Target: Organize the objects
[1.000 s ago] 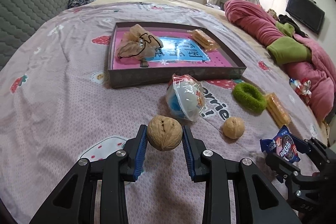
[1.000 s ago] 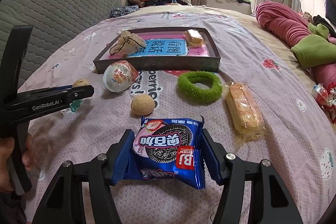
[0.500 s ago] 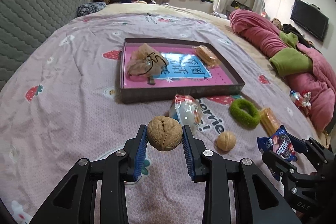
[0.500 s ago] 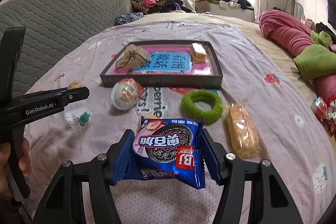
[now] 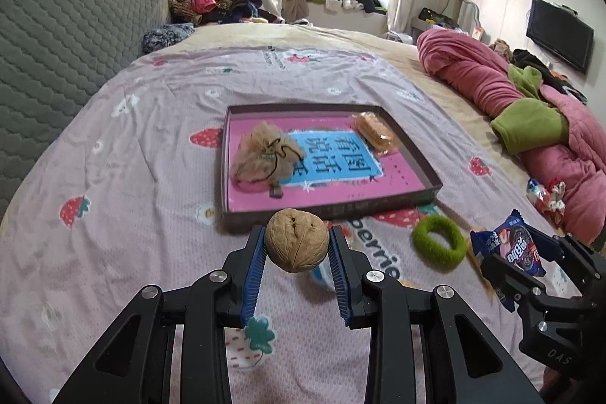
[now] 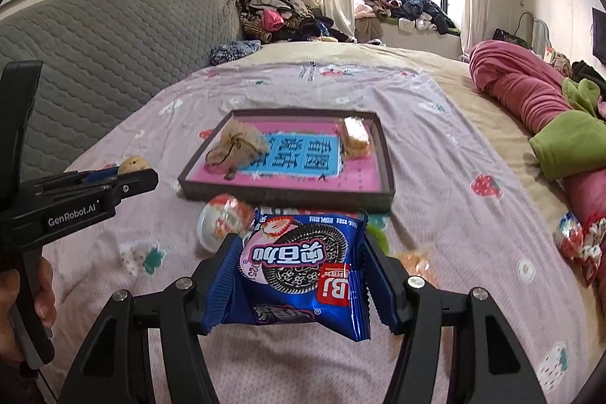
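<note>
Left tongs [image 5: 296, 248]: clamp 1 walnut [image 5: 296, 240], above bed [image 5: 151, 177]. Right tongs [image 6: 303, 275]: clamp 1 biscuit packet [image 6: 303, 271]. Tray [image 5: 329, 211]: 1 pouch [image 5: 267, 154], 1 wrapped cake [image 5: 375, 133]. Bed: 1 green ring [image 5: 439, 244].

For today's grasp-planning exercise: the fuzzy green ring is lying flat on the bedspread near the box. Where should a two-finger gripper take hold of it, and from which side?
Grip the fuzzy green ring across one side of its band, one finger in the hole and one outside, coming down from above. It lies flat on the bedspread, so its hole faces up, and the soft band should squash between the pads. The near side looks clearest, away from the box.
</note>
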Demonstrator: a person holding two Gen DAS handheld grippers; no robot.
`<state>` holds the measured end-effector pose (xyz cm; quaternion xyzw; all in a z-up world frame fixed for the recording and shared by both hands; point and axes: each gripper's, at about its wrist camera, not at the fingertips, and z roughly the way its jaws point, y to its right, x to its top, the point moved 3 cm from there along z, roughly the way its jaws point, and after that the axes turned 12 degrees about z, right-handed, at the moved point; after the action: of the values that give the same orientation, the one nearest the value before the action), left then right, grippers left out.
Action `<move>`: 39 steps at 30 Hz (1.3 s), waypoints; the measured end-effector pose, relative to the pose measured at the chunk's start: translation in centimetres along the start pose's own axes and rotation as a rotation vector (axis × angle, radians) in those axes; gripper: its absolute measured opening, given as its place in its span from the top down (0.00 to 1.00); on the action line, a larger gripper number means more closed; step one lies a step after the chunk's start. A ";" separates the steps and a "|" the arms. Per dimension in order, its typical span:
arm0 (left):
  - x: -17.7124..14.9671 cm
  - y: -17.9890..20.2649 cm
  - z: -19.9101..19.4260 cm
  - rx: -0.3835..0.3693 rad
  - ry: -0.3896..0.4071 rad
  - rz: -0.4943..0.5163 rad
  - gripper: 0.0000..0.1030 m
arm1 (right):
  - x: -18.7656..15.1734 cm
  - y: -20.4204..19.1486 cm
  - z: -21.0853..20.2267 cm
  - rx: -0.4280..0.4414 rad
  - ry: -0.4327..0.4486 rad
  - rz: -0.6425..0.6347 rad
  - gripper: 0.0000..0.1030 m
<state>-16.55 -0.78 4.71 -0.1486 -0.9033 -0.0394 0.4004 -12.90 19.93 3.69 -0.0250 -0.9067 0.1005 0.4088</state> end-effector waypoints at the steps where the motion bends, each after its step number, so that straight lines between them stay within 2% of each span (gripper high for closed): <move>1: 0.3 0.0 0.0 0.000 0.001 0.003 0.67 | 0.5 -0.1 -0.1 -0.001 0.006 -0.003 0.39; 10: 3.2 0.3 -0.5 0.010 0.022 0.016 0.67 | 3.9 0.3 -0.9 0.000 0.056 0.001 0.39; 12: 3.7 0.5 -0.6 0.009 0.028 0.018 0.67 | 4.8 0.3 -1.1 -0.002 0.069 -0.003 0.44; 16: 4.5 1.0 -0.5 0.007 0.037 0.024 0.67 | 6.0 0.2 -1.2 -0.008 0.084 -0.006 0.44; 27: 6.0 0.9 1.1 0.013 0.030 0.027 0.67 | 8.6 -0.7 0.9 0.001 0.088 -0.031 0.44; 39: 9.9 -0.8 3.2 0.038 0.048 0.024 0.67 | 13.4 -2.0 2.6 0.011 0.135 -0.052 0.44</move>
<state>-25.34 1.42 9.88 -0.1506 -0.8922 -0.0210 0.4253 -23.68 19.26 12.30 -0.0060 -0.8769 0.0931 0.4715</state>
